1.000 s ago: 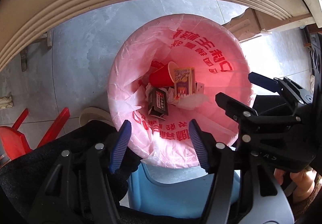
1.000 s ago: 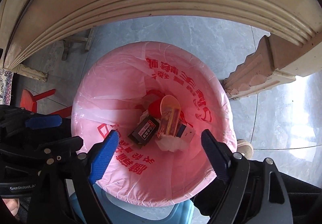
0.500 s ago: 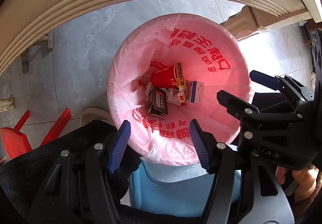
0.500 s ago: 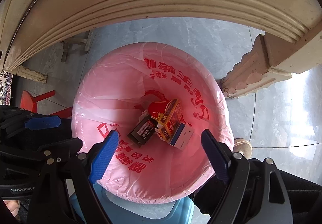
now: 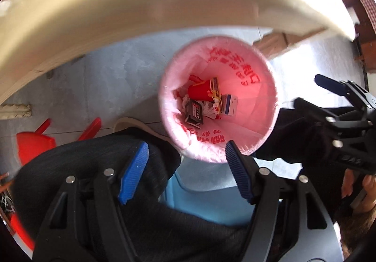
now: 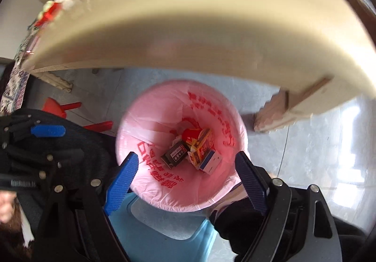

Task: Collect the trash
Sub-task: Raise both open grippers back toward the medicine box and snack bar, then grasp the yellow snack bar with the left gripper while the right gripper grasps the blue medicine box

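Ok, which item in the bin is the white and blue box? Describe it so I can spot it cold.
Find the pink-lined bin on the floor below the cream table edge. At its bottom, the white and blue box lies at the heap's edge beside the yellow and red carton. It is the only pale item with a blue stripe.

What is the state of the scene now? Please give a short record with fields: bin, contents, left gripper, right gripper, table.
bin: pink-lined bin on the floor, below both grippers
contents: red cup, black packet, yellow box, white and blue box, crumpled paper
left gripper: left gripper open, holding nothing; its jaws have just been opening
right gripper: right gripper open, holding nothing
table: cream table edge above the bin; small items on top, blurred
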`<action>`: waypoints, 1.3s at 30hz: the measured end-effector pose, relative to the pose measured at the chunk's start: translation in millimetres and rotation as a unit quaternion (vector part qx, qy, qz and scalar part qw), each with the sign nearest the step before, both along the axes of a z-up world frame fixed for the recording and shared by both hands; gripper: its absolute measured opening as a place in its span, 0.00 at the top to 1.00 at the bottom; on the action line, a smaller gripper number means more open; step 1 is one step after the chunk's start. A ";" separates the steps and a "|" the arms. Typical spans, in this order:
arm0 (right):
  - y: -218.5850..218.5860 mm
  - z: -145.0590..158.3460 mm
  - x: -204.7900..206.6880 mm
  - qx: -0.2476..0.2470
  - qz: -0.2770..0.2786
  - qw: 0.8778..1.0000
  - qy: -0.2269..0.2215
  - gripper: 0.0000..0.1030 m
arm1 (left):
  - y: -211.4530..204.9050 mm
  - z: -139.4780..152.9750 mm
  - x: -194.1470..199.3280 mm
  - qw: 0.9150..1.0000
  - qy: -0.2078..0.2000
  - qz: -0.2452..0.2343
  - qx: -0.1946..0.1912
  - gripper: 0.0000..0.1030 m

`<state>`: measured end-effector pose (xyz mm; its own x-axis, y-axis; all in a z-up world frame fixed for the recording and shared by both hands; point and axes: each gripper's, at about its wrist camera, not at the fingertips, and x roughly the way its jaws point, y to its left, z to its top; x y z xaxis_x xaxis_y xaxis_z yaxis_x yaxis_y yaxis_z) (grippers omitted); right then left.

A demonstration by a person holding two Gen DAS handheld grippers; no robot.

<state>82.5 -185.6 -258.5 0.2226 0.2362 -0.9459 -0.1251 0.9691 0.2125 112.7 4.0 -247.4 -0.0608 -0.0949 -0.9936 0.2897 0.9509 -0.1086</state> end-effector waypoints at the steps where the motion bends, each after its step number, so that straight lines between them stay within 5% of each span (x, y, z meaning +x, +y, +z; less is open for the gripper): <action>1: -0.2 18.1 1.9 0.000 0.014 1.000 -0.012 0.17 | 5.3 12.3 3.1 1.000 -0.005 0.009 0.001 0.35; 11: 9.8 213.7 93.2 -0.020 0.154 0.979 -0.132 0.07 | 43.5 167.2 75.0 0.990 -0.089 0.110 0.015 0.27; 17: 26.9 265.2 173.6 0.001 0.197 0.972 -0.127 0.07 | 43.2 220.6 116.7 0.981 -0.116 0.153 0.036 0.25; 21: 41.5 271.7 224.0 0.010 0.229 0.968 -0.105 0.07 | 39.9 225.6 148.0 0.977 -0.111 0.176 0.043 0.25; 26: 66.1 252.0 281.2 0.025 0.256 0.964 -0.068 0.07 | 34.6 195.4 182.0 0.973 -0.085 0.212 0.037 0.25; 39: 139.5 143.2 389.5 0.010 0.290 0.956 0.049 0.07 | 29.9 118.4 230.6 0.949 -0.042 0.312 0.030 0.25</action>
